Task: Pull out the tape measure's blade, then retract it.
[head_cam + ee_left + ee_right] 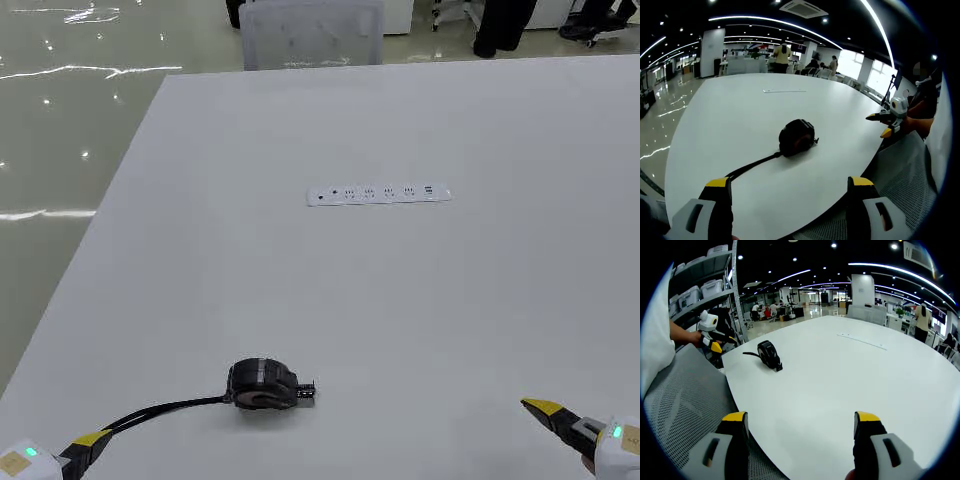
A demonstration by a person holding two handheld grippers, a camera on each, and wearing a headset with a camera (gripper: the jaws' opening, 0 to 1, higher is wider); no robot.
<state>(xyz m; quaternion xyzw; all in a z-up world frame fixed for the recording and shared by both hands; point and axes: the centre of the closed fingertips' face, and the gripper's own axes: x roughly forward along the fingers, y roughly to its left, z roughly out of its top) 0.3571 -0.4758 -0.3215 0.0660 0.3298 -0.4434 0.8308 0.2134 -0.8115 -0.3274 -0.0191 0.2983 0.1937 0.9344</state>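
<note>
Near the front edge of the worktop (420, 300), at about 7 o'clock in the head view, the tape measure (265, 384) is seen lying free. Its blade is wound in and its hook faces 3 o'clock, while a black strap (165, 408) trails toward 8 o'clock. The left tool (788, 182) and the right tool (801, 416) are both spread wide and carry nothing. Slippage is judged the main risk: the small hook could escape the jaws, and the unheld case could be dragged across the smooth surface. A blade released abruptly might whip back.
</note>
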